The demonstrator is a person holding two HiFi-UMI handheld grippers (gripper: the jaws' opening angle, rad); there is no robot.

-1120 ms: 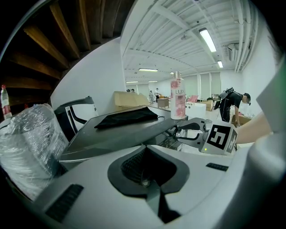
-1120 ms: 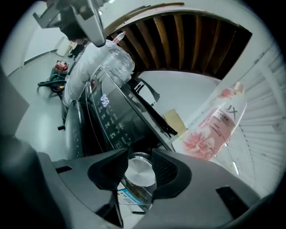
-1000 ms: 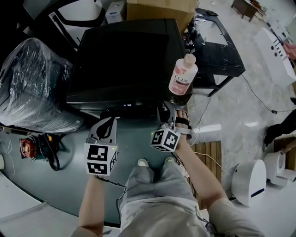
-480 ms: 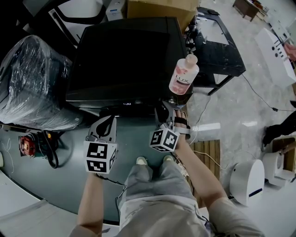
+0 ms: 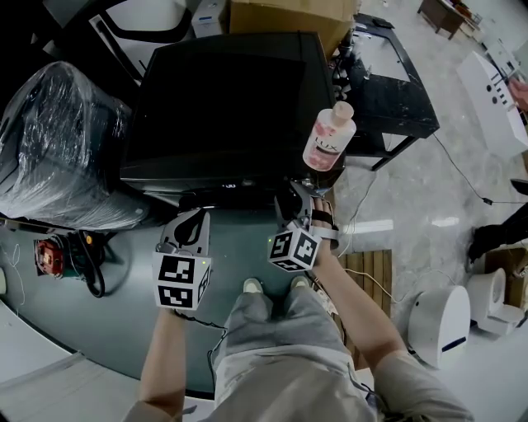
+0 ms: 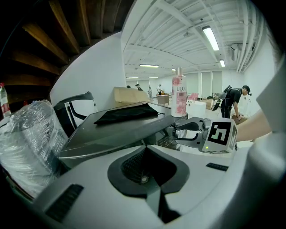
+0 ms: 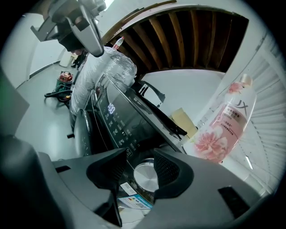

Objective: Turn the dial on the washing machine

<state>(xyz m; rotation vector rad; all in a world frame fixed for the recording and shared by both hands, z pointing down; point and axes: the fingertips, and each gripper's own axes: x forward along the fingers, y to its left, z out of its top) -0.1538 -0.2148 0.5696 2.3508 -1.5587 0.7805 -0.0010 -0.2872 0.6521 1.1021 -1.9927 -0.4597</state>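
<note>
The black washing machine (image 5: 223, 107) fills the middle of the head view, with a pink LUX bottle (image 5: 328, 140) standing on its right front corner. My right gripper (image 5: 290, 196) reaches the right end of the front panel. In the right gripper view the round silver dial (image 7: 145, 176) lies between the jaws of the right gripper (image 7: 139, 156), which are opening; the right pad is at the dial's rim and a gap shows at the left pad. The lit control panel (image 7: 120, 120) runs off to the left. My left gripper (image 5: 191, 218) hangs shut and empty in front of the machine.
A plastic-wrapped bundle (image 5: 58, 148) stands left of the machine, a cardboard box (image 5: 280, 12) behind it and a black table (image 5: 388, 82) to its right. A red tool with a cable (image 5: 49, 262) lies on the floor at left. A wooden pallet (image 5: 371, 276) lies at right.
Both grippers stay where they were; the right one remains at the dial. Only the view shifts slightly.
</note>
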